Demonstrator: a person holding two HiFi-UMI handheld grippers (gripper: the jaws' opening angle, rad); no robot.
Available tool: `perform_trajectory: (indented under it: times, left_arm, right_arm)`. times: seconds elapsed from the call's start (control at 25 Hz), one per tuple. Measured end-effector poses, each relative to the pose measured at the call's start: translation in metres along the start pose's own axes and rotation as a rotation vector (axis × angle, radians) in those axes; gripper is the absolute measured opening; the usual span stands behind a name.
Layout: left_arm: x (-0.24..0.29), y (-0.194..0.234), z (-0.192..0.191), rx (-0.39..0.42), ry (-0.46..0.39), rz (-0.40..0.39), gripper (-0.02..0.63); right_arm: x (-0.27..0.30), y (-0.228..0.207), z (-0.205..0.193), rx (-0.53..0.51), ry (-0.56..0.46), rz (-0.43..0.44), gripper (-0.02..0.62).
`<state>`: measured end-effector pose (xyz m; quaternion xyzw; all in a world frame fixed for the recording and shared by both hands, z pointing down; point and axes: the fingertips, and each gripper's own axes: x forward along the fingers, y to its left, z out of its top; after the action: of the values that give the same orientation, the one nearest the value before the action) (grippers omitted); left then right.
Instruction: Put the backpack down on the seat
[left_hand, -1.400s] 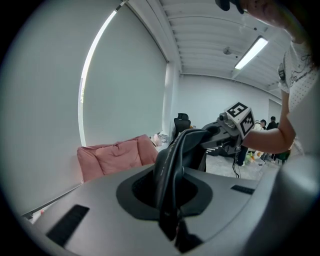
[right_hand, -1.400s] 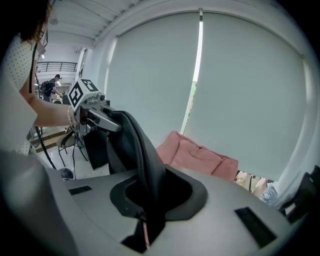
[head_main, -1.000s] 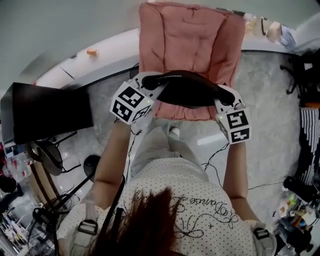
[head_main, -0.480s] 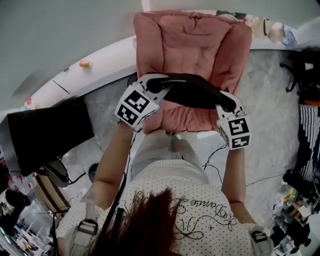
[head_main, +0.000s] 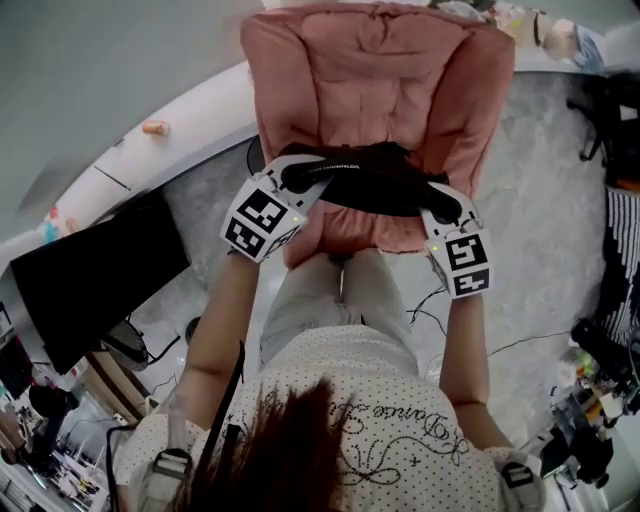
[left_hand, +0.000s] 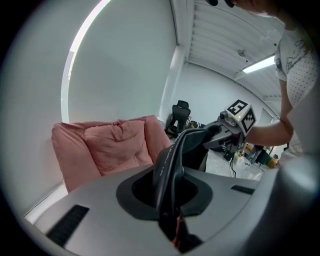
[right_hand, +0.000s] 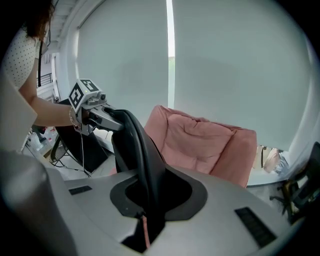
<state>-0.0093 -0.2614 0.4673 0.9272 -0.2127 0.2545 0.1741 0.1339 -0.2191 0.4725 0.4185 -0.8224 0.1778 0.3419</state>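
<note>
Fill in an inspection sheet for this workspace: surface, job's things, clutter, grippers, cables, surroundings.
surface: pink cushioned seat standing on a grey speckled floor.
job's things: black backpack hangs by its strap between both grippers, over the seat's front; whether it touches the seat cannot be told.
clutter: small orange thing on the white ledge; mixed items at the floor's edges, too small to name.
grippers: left gripper and right gripper, fingers shut on the backpack's strap.
cables: thin dark cables trail on the floor.
surroundings: black screen at left; pale wall behind the seat.
</note>
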Motion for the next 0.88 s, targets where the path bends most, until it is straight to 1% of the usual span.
perform_trajectory:
  times: [0.12, 0.32, 0.48, 0.72, 0.8, 0.88]
  left_arm:
    - [0.006, 0.0, -0.019, -0.03, 0.023, 0.009, 0.038]
    - [0.026, -0.004, -0.06, -0.118, 0.068, 0.014, 0.038]
    - [0.054, 0.003, -0.108, -0.183, 0.111, 0.007, 0.037]
    - [0.1, 0.005, -0.164, -0.26, 0.174, -0.004, 0.038]
    - [0.113, 0.009, -0.185, -0.29, 0.189, -0.004, 0.038]
    - [0.128, 0.008, -0.198, -0.314, 0.205, 0.001, 0.04]
  right_arm:
    - [0.013, 0.004, -0.015, -0.001, 0.026, 0.035, 0.051]
    - [0.037, 0.004, -0.05, 0.012, 0.079, 0.087, 0.052]
    - [0.076, 0.003, -0.089, 0.034, 0.139, 0.117, 0.055]
    - [0.115, -0.003, -0.147, 0.048, 0.241, 0.172, 0.057]
    - [0.132, -0.003, -0.164, 0.06, 0.265, 0.188, 0.058]
    - [0.142, -0.01, -0.182, 0.072, 0.285, 0.197, 0.06]
